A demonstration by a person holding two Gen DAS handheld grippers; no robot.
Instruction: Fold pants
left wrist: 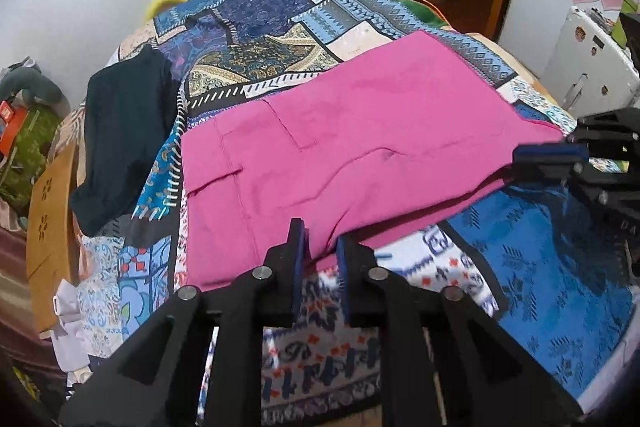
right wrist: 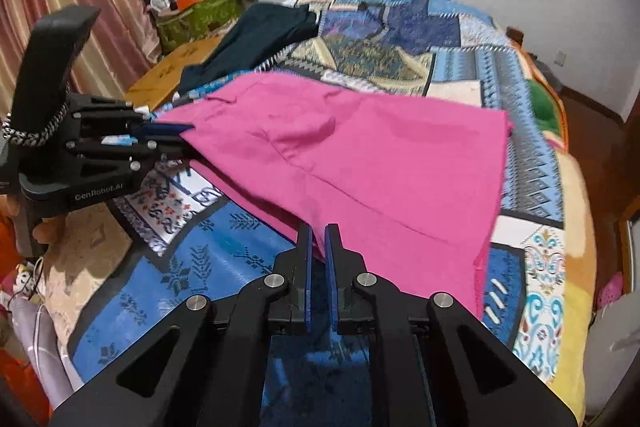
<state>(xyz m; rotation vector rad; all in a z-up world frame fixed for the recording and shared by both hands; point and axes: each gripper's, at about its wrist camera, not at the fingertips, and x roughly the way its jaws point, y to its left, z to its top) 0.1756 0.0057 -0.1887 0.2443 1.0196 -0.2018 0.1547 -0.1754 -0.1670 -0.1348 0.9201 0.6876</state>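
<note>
Pink cotton pants (left wrist: 352,147) lie folded on a blue patchwork bedspread (left wrist: 552,287), near edge pinched by both: left hand-held gripper (left wrist: 320,247) and right hand-held gripper (right wrist: 318,247) each clamped on fabric.

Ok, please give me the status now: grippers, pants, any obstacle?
Left gripper shut on near edge of pink pants. Right gripper shut on same edge. Dark garment lies apart, not in the way.
</note>
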